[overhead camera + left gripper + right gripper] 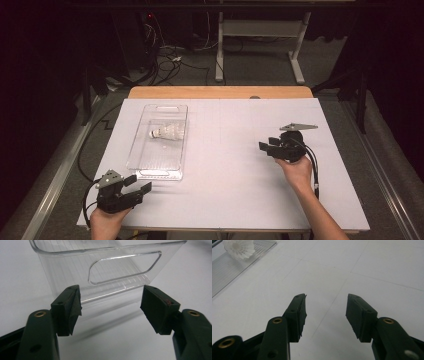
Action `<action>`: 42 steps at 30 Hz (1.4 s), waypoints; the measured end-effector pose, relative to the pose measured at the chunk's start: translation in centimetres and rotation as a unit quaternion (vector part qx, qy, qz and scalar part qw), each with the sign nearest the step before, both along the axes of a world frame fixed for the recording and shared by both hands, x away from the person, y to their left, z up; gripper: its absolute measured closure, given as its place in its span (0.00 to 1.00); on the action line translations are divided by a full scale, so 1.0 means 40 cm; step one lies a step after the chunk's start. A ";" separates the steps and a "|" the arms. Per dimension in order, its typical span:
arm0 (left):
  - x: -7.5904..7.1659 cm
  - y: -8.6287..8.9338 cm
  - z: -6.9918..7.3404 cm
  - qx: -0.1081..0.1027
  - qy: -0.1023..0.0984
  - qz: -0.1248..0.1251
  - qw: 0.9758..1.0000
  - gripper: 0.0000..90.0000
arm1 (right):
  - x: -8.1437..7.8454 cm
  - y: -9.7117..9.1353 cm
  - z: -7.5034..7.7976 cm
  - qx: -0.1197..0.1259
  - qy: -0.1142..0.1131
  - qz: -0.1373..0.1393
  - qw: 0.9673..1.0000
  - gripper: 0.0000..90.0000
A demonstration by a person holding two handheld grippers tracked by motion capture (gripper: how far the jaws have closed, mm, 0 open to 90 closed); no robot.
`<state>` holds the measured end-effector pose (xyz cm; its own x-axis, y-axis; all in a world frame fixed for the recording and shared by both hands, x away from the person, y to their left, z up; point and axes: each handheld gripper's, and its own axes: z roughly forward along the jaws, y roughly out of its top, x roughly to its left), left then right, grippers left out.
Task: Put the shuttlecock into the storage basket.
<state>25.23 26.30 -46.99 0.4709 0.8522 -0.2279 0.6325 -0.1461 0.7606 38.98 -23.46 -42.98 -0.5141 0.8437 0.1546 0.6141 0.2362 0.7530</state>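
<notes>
At the near left corner of a white-covered worktop (225, 165), the left gripper (141, 186) is held low in a person's left hand (105, 222), its fingers (70, 307) set wide apart with nothing between them. In the left gripper view those fingers are pointed at the near end wall of a clear plastic tray (134, 155), where an oval handle slot (125, 268) is cut through; the wall is seen just beyond the fingertips and is not touched by them. Farther along, toward the far end of the tray, a white shuttlecock (168, 132) is seen lying on its side on the ribbed tray floor, cork end turned to the left of the high view. On the right half of the worktop, well apart from the tray, the right gripper (265, 148) is held in the right hand (296, 169), topped by a grey three-cornered plate (298, 127) and trailed by a black cable (315, 172). Its fingers (298, 312) are parted about halfway, empty, and aimed leftward over bare white surface; the shuttlecock's feathered skirt is caught at the upper left corner of the right gripper view. Beyond the worktop's wooden far edge (220, 92), loose cables and the white legs of a desk frame (260, 45) are seen on a dark carpeted floor.
</notes>
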 end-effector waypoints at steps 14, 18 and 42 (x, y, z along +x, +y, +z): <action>0.000 0.001 0.000 -0.001 0.001 0.002 1.000 0.37 | -0.017 -0.036 -0.002 0.003 -0.001 -0.011 1.000 0.56; 0.000 0.001 0.000 -0.001 0.000 0.002 1.000 0.37 | -0.022 -0.046 -0.002 0.004 -0.004 -0.014 1.000 0.56; -0.001 0.001 0.000 -0.001 0.000 0.002 1.000 0.37 | -0.059 -0.083 -0.008 0.013 -0.010 -0.021 1.000 0.54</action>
